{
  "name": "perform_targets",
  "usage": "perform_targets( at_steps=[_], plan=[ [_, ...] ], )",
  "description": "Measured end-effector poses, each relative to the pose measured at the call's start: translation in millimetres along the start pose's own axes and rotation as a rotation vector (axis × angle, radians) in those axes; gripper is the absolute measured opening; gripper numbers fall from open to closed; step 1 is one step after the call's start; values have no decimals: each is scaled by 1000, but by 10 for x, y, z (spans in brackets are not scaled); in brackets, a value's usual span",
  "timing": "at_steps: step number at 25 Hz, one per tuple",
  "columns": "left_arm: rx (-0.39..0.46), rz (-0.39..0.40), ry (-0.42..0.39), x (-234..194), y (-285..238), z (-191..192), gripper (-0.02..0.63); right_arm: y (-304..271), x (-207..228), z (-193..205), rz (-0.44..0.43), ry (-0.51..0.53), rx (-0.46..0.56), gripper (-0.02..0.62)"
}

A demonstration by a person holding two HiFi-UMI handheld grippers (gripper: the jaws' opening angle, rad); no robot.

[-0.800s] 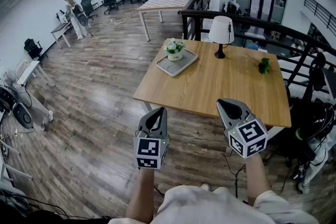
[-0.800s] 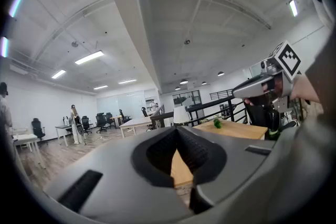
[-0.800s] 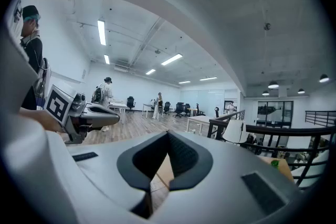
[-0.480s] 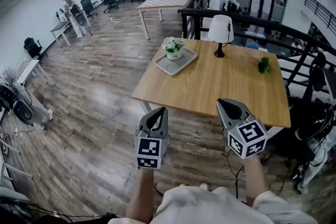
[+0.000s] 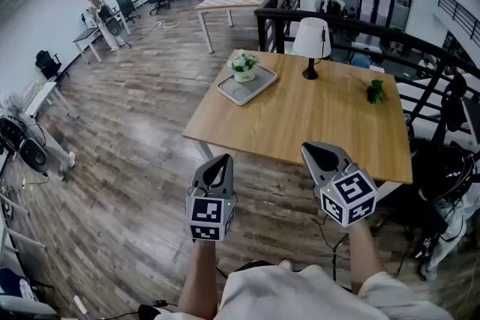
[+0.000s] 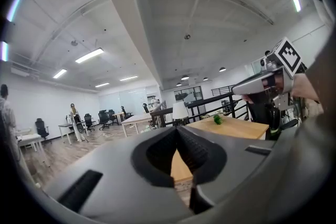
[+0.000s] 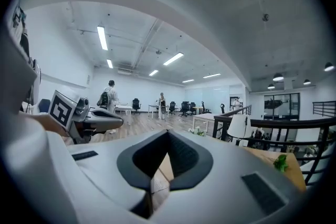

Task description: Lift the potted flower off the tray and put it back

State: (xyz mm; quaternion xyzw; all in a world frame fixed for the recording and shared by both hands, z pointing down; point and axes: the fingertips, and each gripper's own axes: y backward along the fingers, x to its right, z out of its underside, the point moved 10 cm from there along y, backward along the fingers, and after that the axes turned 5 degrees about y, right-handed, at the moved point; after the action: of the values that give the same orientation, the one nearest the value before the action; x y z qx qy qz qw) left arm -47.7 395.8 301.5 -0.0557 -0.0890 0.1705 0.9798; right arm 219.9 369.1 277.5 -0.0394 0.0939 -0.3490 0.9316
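The small white pot of white flowers (image 5: 244, 67) stands upright at the far end of a flat grey rectangular tray (image 5: 238, 93), which sits on the far left corner of the light wooden table (image 5: 315, 120), in the upper middle of the head view. The tray holds nothing but the pot; the rest of it is bare.

Both grippers hang at the bottom of the frame, well short of the table's near edge. The left gripper (image 5: 221, 160) has its jaws pressed together with nothing between them. The right gripper (image 5: 310, 151) is closed up the same way, also empty.

From here the pot lies straight ahead and up-frame of the left gripper, and off to the upper left of the right one. I'd judge the left to have the straighter line to it. Either would need to open its jaws before closing round the pot's sides.

A white table lamp (image 5: 311, 42) and a small green sprig (image 5: 375, 91) stand further right on the table, clear of the tray.
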Motion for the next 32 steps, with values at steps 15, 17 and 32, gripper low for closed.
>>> perform_targets(
  at_steps=[15,17,32],
  plan=[
    [-8,6,14,205,-350,43,9,-90,316,230,40,71,-24,8],
    [-9,12,19,153,-484,39,9,-187,389,219,37,85,-40,8],
    [-5,73,23,-795,-1876,20,9,-1518,1031,66,74,74,-30,9]
  ],
)
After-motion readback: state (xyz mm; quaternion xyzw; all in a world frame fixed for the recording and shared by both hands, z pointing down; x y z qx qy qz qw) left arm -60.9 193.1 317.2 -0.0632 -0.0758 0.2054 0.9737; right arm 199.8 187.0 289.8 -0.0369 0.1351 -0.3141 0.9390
